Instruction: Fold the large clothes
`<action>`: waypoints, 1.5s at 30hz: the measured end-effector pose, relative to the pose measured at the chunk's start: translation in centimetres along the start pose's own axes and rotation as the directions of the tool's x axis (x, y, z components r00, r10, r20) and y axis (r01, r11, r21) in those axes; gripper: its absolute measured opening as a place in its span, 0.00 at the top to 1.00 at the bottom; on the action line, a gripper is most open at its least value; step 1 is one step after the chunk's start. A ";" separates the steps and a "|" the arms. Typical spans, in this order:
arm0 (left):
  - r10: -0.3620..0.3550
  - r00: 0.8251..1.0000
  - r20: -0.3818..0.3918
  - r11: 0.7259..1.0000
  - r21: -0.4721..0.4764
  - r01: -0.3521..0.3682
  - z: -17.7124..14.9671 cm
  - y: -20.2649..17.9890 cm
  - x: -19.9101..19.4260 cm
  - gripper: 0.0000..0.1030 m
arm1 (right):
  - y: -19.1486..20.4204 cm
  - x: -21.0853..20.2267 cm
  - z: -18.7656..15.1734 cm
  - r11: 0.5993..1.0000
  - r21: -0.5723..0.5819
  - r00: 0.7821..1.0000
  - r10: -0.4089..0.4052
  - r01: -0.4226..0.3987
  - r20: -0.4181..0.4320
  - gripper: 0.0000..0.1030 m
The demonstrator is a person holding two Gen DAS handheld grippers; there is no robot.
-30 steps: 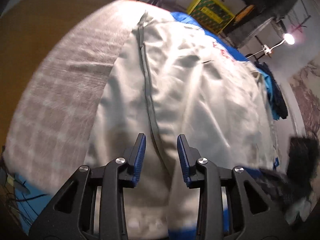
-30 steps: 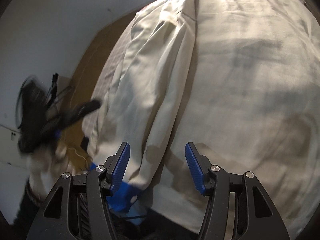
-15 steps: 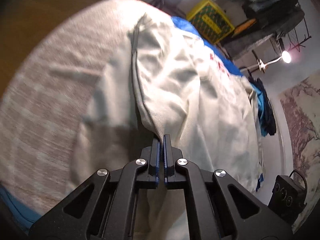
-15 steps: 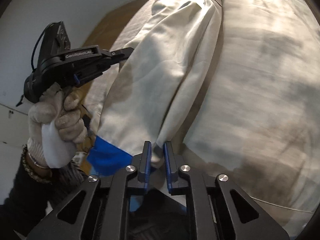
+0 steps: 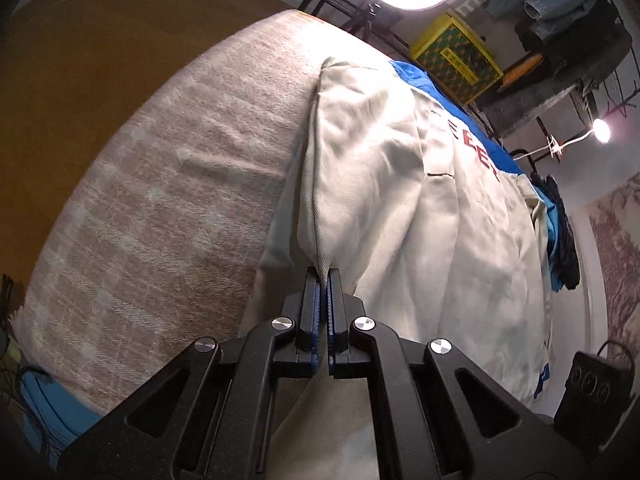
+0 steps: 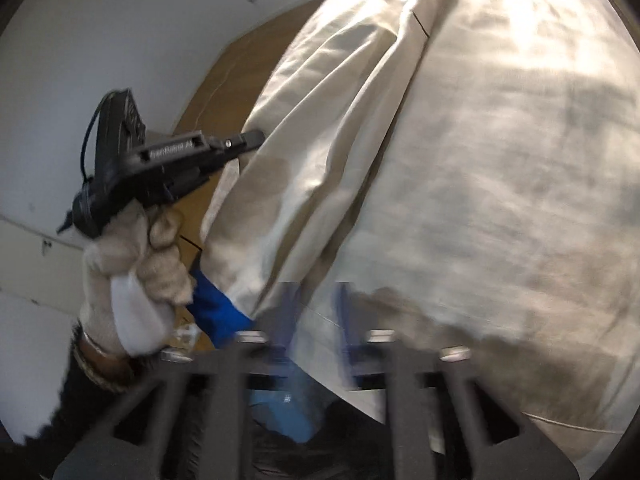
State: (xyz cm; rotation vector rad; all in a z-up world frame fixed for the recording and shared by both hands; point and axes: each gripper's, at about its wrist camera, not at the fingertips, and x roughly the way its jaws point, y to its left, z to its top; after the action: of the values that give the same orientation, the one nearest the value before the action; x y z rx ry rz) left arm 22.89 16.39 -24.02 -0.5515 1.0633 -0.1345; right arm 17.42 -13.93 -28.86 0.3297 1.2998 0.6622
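My left tool point(image 5: 323, 280) pinches the jacket point(image 5: 420, 220) sleeve seam to carry it inward; my right tool point(image 6: 316, 308) is opening, hem fabric loose between its jaws.

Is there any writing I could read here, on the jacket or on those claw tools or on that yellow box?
"EE": red letters on the jacket, the rest cut off by folds.
"GenRobot.AI", blurred: side of the left claw.
Yellow crate label: too small to read.
Red lettering at the jacket's top, right wrist view: too blurred.
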 end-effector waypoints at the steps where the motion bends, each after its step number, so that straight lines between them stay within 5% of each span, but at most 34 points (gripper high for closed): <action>1: -0.005 1.000 0.002 1.000 0.000 0.005 0.0 -0.2 0.0 1.00 | 0.2 0.2 0.4 1.000 0.013 1.000 0.006 -0.006 0.007 0.46; 6: -0.029 1.000 0.003 0.999 -0.019 0.029 -0.1 0.7 -0.5 1.00 | 1.1 3.1 2.7 0.999 0.047 0.999 0.023 -0.021 -0.038 0.46; 7: -0.034 0.999 0.003 0.999 -0.019 0.034 -0.1 0.8 -0.6 1.00 | 1.2 4.1 2.9 0.999 0.046 0.998 -0.005 0.008 -0.055 0.53; 8: -0.038 0.999 0.004 0.999 -0.021 0.038 -0.1 0.9 -0.8 1.00 | 1.3 5.1 2.9 0.999 0.042 0.997 -0.004 0.007 -0.071 0.87; 9: -0.049 0.999 0.007 0.998 -0.027 0.049 0.0 0.9 -1.0 1.00 | 1.3 5.8 2.6 0.999 0.034 0.996 0.011 -0.007 -0.093 0.98; 15: -0.054 0.998 0.039 0.997 -0.048 0.055 0.6 1.8 -2.0 1.00 | 1.5 1.9 1.5 0.999 0.000 0.999 0.044 -0.044 -0.016 0.98; 18: -0.015 1.000 -0.004 0.999 -0.032 0.015 0.4 1.9 -0.6 1.00 | 0.0 -0.1 0.9 0.999 0.013 0.998 0.052 -0.052 0.031 0.98; 21: 0.054 0.998 -0.028 0.998 0.015 -0.054 0.2 1.1 0.9 1.00 | -1.6 1.0 0.1 0.999 0.030 0.999 -0.026 0.027 -0.022 0.98; 24: 0.035 0.999 -0.009 0.999 0.008 -0.035 0.3 1.2 0.2 1.00 | -2.0 1.2 -0.2 0.998 0.057 0.999 0.009 -0.007 -0.032 0.93; 25: 0.029 1.000 -0.002 1.000 0.000 -0.029 0.2 1.3 -0.3 1.00 | -2.1 0.9 -0.4 0.997 0.070 0.999 0.032 -0.030 -0.037 0.89; 28: 0.028 1.000 0.010 0.999 -0.025 -0.027 -0.6 2.1 -2.0 1.00 | -2.6 -0.2 -0.9 0.998 0.049 0.999 0.034 -0.032 -0.030 0.57; 29: 0.024 1.000 0.011 0.999 -0.034 -0.024 -1.1 2.3 -2.5 0.98 | -2.7 -0.3 -0.9 0.999 0.041 0.999 0.033 -0.032 -0.024 0.57; 33: -0.023 1.000 0.009 0.999 -0.043 0.023 -4.7 2.2 -4.7 0.80 | -2.1 -0.6 -1.3 0.999 -0.017 0.998 0.043 -0.044 -0.037 0.58; 36: -0.015 1.000 0.006 1.000 0.006 0.015 -7.6 1.0 -5.5 0.79 | -0.1 2.0 -0.8 0.996 -0.090 0.998 -0.022 0.016 -0.057 0.85; 40: 0.137 0.990 0.019 0.989 0.060 -0.137 -9.9 1.0 -4.9 0.79 | 0.7 3.6 -0.9 0.992 -0.112 0.995 -0.074 0.066 -0.068 0.91; 43: 0.344 0.939 0.012 0.931 0.127 -0.342 -10.6 1.8 -3.1 0.75 | 1.4 4.6 -1.8 0.986 -0.130 0.989 -0.119 0.107 -0.084 0.91; 45: 0.282 0.959 0.014 0.956 0.075 -0.282 -10.4 2.6 -3.7 0.75 | 1.3 2.5 -2.8 0.982 -0.146 0.987 -0.132 0.119 -0.086 0.91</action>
State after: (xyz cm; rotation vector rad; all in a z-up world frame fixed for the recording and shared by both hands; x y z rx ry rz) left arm 11.73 16.17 -26.15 -0.3258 1.1185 0.0770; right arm 14.65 -11.79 -30.77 0.1006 1.3451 0.6648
